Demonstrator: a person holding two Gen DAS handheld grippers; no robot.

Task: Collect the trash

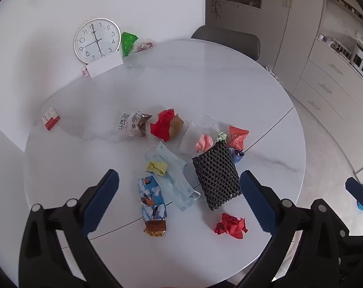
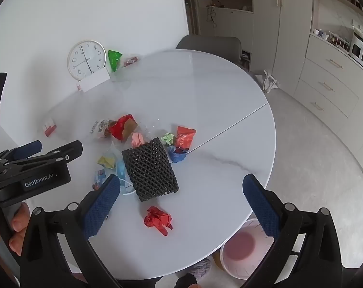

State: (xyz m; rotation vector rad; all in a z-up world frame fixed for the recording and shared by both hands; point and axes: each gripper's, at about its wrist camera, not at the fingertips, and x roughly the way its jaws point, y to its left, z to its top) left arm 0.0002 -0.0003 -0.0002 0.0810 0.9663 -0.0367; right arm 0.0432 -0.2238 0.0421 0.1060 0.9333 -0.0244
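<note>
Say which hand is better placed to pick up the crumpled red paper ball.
Right, probably. The crumpled red paper ball lies centred between the open right gripper, while the left gripper frames the pile beside it.

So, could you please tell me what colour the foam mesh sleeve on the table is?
Black, with an open diamond lattice: the foam mesh sleeve shows best in the left wrist view.

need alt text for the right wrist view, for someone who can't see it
Open right gripper hovers over a round white table strewn with trash: black foam netting, a crumpled red wrapper. A pink bin sits below the table edge.
</note>
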